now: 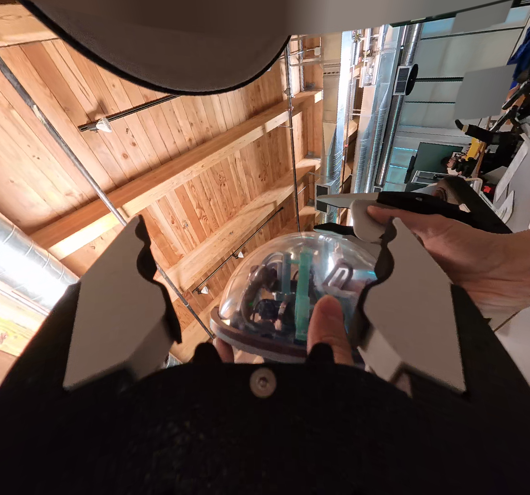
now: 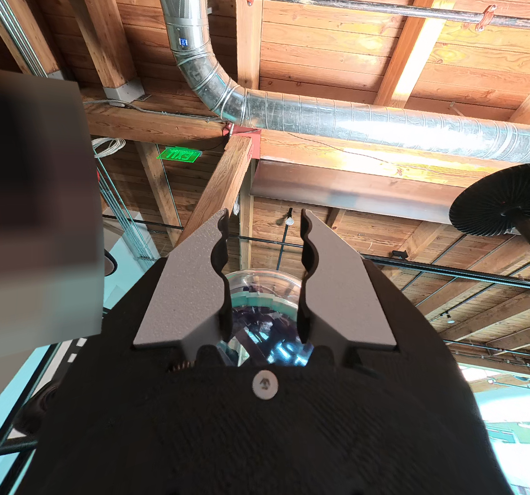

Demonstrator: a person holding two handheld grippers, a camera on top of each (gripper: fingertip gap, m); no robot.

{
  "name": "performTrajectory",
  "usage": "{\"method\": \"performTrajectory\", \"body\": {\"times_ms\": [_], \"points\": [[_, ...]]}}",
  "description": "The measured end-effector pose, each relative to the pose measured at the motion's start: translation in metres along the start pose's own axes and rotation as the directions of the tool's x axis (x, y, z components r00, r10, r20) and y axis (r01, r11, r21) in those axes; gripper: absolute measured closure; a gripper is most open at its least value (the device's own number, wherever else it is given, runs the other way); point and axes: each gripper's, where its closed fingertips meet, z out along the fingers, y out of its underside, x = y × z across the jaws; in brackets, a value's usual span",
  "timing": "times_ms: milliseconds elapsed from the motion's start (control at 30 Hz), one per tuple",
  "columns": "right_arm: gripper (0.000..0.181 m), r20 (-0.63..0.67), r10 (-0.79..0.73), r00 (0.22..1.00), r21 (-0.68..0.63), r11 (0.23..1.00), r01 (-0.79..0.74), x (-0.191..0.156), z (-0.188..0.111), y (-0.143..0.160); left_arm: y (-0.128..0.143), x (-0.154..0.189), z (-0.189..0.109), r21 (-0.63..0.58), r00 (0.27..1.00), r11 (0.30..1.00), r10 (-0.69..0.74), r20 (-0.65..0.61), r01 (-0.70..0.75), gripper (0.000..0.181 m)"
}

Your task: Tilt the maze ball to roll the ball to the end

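Note:
The maze ball [image 1: 286, 289] is a clear sphere with teal and purple tracks inside and a grey band around its middle. It is held up towards the ceiling. A person's thumb [image 1: 327, 326] and fingers grip it at the band. My left gripper [image 1: 268, 221] is wide open; the maze ball sits low between its fingers, near the right one and clear of the left one. My right gripper [image 2: 263, 214] has a narrow gap between its fingers, and the maze ball [image 2: 262, 303] shows through it near the base. It also shows in the left wrist view [image 1: 321, 213], above the maze ball. The small ball inside cannot be made out.
Both views look up at a wooden plank ceiling [image 1: 172, 165] with beams and a silver air duct [image 2: 372, 125]. A hand [image 1: 473, 257] holds the right gripper's handle. A black round fan [image 2: 496, 203] hangs at the right. A desk area with a person [image 1: 447, 165] lies far off.

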Motion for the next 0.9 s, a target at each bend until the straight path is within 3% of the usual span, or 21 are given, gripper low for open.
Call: {"method": "performTrajectory", "body": {"times_ms": [433, 900], "points": [[0.134, 0.078, -0.101, 0.992, -0.016, 0.995, 0.103, -0.032, 0.012, -0.003, 0.010, -0.031, -0.013, 0.072, 0.967, 0.970, -0.237, 0.091, 0.231, 0.031], [0.135, 0.209, -0.231, 0.950, -0.013, 0.971, 0.239, -0.077, 0.022, -0.005, 0.027, -0.057, -0.026, 0.174, 0.841, 0.849, -0.523, 0.137, 0.500, 0.030]]}}
